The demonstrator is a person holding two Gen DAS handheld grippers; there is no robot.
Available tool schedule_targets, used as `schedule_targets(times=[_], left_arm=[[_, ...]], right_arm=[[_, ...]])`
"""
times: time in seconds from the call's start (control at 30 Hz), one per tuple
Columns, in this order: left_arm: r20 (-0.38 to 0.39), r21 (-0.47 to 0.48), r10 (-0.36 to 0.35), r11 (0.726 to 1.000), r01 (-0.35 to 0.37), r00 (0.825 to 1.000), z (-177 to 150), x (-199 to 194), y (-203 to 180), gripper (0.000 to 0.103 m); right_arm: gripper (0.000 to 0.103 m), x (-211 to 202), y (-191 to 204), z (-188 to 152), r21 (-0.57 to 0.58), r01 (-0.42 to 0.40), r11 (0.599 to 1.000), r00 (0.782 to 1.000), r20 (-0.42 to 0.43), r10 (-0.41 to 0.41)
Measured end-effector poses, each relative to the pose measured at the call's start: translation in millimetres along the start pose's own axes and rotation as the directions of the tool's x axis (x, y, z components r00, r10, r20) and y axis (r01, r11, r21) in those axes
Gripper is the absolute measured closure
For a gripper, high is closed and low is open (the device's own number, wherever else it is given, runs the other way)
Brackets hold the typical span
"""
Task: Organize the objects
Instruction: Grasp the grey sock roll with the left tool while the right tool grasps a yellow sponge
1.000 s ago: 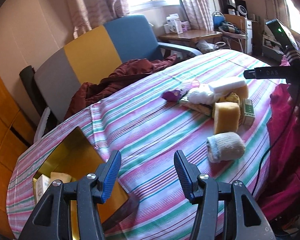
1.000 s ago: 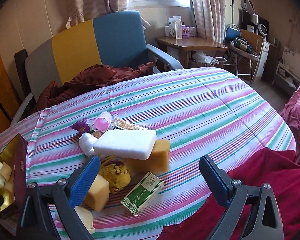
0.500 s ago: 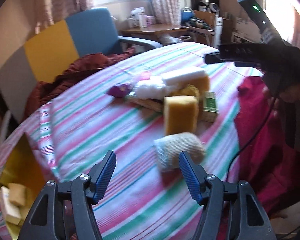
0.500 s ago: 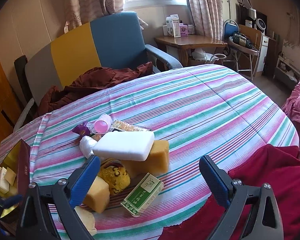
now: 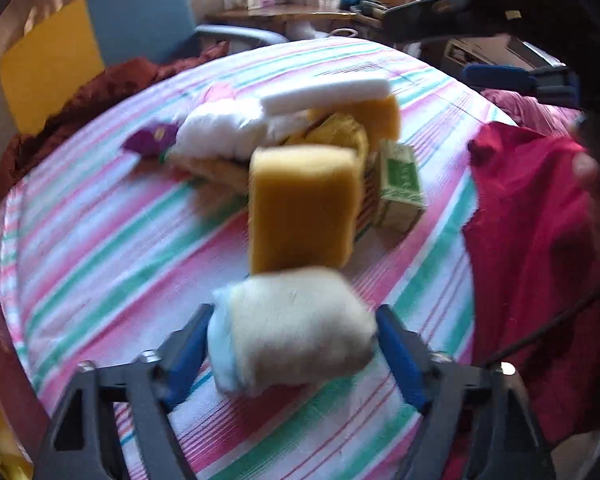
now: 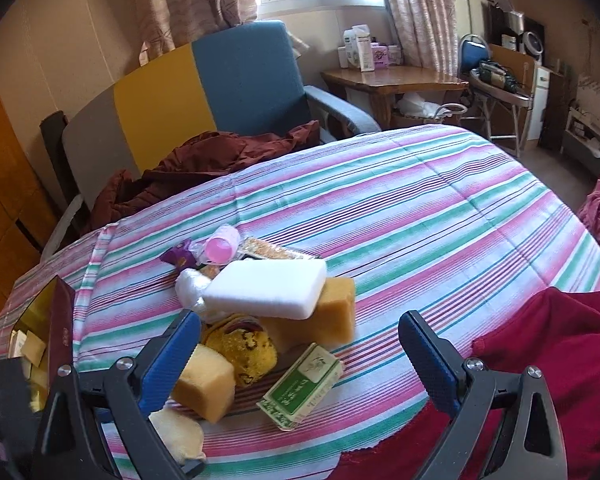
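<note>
L gripper (image 5: 292, 344) jaws wide, straddling cream rolled fabric bundle w/ pale-blue end (image 5: 292, 332) on striped cloth, nearest edge of pile; not yet pinched. Step: pickup approach. Next: close, lift, carry twd gold-lined box (image 6: 40, 312). R gripper (image 6: 300, 364) open, empty, above pile.

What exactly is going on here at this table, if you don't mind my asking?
A person with a handheld gripper in each hand is sorting a pile of small items on a striped tablecloth. The left gripper has its open fingers on either side of a rolled cream cloth, not yet closed on it. The right gripper hangs open above the pile, over a yellow sponge and a green box. An open box holding some items sits at the left.
</note>
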State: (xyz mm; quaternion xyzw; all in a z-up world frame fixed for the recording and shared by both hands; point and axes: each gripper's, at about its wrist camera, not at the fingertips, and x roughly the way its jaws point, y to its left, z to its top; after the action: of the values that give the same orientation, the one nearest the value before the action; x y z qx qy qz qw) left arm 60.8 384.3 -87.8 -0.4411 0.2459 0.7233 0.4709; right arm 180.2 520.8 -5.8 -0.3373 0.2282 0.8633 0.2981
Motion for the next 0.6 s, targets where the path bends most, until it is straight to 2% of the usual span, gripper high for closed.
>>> schedule_targets(times=[0.07, 0.23, 0.37, 0.47, 0.53, 0.6], left_arm=[[0.019, -0.035, -0.04, 0.999, 0.041, 0.999, -5.0, -7.3, 10.7, 0.03], [0.067, -0.068, -0.037, 0.997, 0.042, 0.997, -18.4, -31.0, 32.2, 0.031], [0.091, -0.106, 0.009, 0.994, 0.001, 0.996, -34.4, -51.2, 52.0, 0.031], [0.117, -0.131, 0.033, 0.991, -0.018, 0.993, -42.3, -66.2, 61.5, 0.031], [0.136, -0.145, 0.046, 0.989, -0.026, 0.99, -46.6, -76.7, 66.6, 0.031], [0.16, -0.162, 0.057, 0.986, -0.031, 0.985, -52.3, -89.6, 71.2, 0.031]], right_arm=[[0.003, 1.5, 2.9, -1.2, -0.004, -0.059, 0.998, 0.998, -0.014, 0.059], [0.007, 15.2, 30.1, -11.7, -0.095, -0.185, 0.978, 0.98, -0.096, 0.176], [0.008, 32.4, 57.8, -24.9, -0.182, -0.175, 0.967, 0.976, -0.16, 0.147], [0.009, 47.7, 65.5, -31.6, -0.169, -0.189, 0.967, 0.965, -0.214, 0.151], [0.014, 56.2, 69.9, -35.6, -0.156, -0.177, 0.972, 0.962, -0.235, 0.138], [0.028, 64.9, 71.1, -36.6, -0.134, -0.176, 0.975, 0.958, -0.253, 0.138]])
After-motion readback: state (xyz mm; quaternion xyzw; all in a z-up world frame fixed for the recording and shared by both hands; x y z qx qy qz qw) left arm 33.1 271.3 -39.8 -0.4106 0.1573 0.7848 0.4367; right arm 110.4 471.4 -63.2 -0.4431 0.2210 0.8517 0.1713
